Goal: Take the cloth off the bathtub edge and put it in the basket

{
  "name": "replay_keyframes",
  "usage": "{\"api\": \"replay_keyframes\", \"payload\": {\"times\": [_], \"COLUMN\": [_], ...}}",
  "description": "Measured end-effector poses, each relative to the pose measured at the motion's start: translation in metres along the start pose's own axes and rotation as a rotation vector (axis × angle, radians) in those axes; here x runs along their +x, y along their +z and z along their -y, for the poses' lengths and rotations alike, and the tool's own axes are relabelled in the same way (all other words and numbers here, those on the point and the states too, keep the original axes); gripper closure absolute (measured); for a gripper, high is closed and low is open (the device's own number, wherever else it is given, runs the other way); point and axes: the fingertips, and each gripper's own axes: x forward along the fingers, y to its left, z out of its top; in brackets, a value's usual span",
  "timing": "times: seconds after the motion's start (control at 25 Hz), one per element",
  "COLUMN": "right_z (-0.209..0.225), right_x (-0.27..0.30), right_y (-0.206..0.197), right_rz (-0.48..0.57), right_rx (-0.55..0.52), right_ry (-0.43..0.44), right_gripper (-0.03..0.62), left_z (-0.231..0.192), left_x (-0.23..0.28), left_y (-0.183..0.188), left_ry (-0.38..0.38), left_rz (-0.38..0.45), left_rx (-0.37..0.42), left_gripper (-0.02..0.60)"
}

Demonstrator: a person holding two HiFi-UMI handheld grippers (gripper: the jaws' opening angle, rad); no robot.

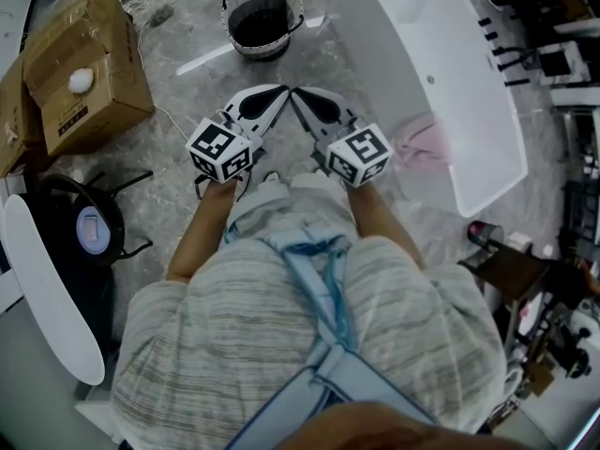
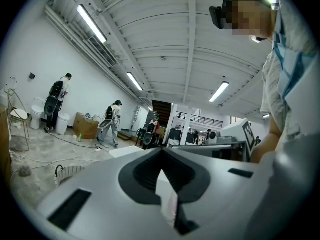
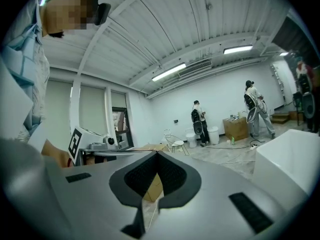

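A pink cloth [image 1: 421,144] hangs over the near edge of the white bathtub [image 1: 427,54] at the right of the head view. At the top centre a dark wire basket [image 1: 262,19] stands on the marble floor. Between the two, I hold both grippers side by side in front of the body, tips almost touching. My left gripper [image 1: 279,90] is shut with nothing in it, and my right gripper [image 1: 297,93] is shut and empty too. In the left gripper view the jaws [image 2: 161,153] are closed; in the right gripper view the jaws [image 3: 154,155] are closed as well. Neither gripper touches the cloth.
A cardboard box [image 1: 82,68] sits on the floor at the left, with a black stand and a white oval board [image 1: 47,284] nearer me. Cables run across the floor by the box. People [image 3: 199,119] work at the far wall.
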Motion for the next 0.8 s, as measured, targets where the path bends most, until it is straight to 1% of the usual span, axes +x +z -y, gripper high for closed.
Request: {"api": "replay_keyframes", "payload": {"times": [0.28, 0.44, 0.52, 0.64, 0.8], "right_z": [0.009, 0.026, 0.040, 0.060, 0.090], "right_x": [-0.005, -0.017, -0.025, -0.036, -0.047], "right_y": [-0.006, 0.001, 0.002, 0.005, 0.009], "right_rz": [-0.015, -0.017, -0.007, -0.003, -0.019], "right_rx": [0.012, -0.003, 0.012, 0.024, 0.003], "right_ry": [-0.030, -0.041, -0.055, -0.057, -0.034], "right_gripper": [0.589, 0.589, 0.589, 0.589, 0.589], "left_z": [0.002, 0.008, 0.013, 0.017, 0.019], "left_x": [0.009, 0.031, 0.046, 0.069, 0.101], "left_y": [-0.006, -0.004, -0.002, -0.001, -0.004], "left_ry": [-0.038, -0.062, -0.071, -0.066, -0.041], "left_rz": [-0.004, -0.010, -0.015, -0.026, -0.028], "left_rx": [-0.026, -0.019, -0.014, -0.007, -0.014], "left_gripper": [0.578, 0.578, 0.578, 0.578, 0.578]}}
